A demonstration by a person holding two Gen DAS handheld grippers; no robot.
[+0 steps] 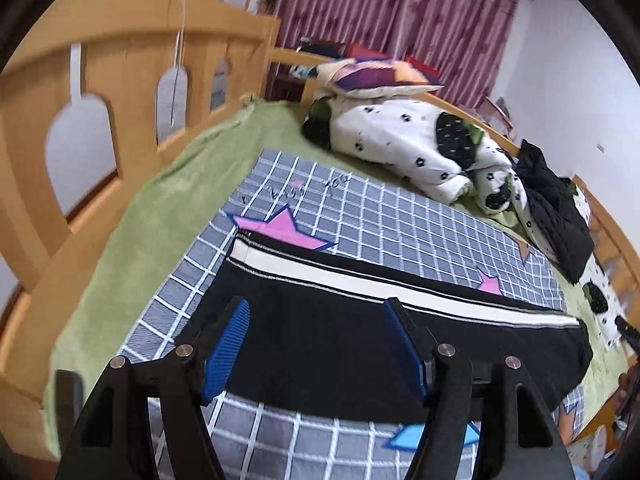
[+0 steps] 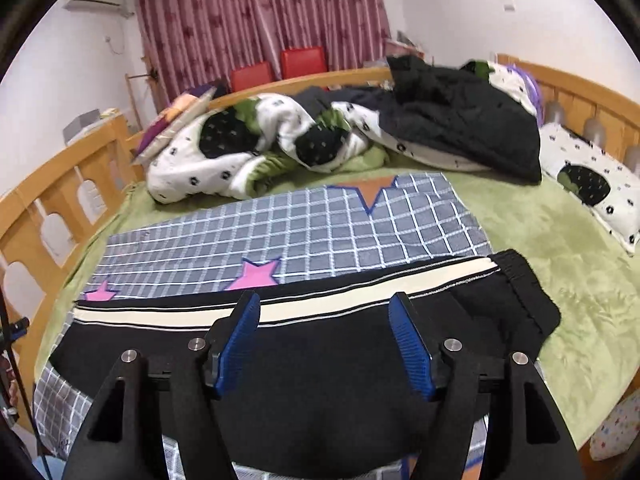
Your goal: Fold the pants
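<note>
Pants (image 2: 320,360) lie flat across the checked sheet (image 2: 320,220) on the bed, already doubled leg on leg; left gripper (image 1: 316,332) and right gripper (image 2: 324,328) hover spread, grasping nothing; fabric judged soft, light, limp; pinch cuff (image 1: 240,248) and waistband (image 2: 520,280) ends.

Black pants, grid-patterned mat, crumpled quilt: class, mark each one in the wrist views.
Black pants (image 2: 320,380): right wrist view, on the plain black cloth between the open jaws.
Grid-patterned mat (image 1: 420,220): left wrist view, on bare grey squares beyond the pants.
Crumpled quilt (image 1: 392,136): left wrist view, on its white flowered top.
</note>
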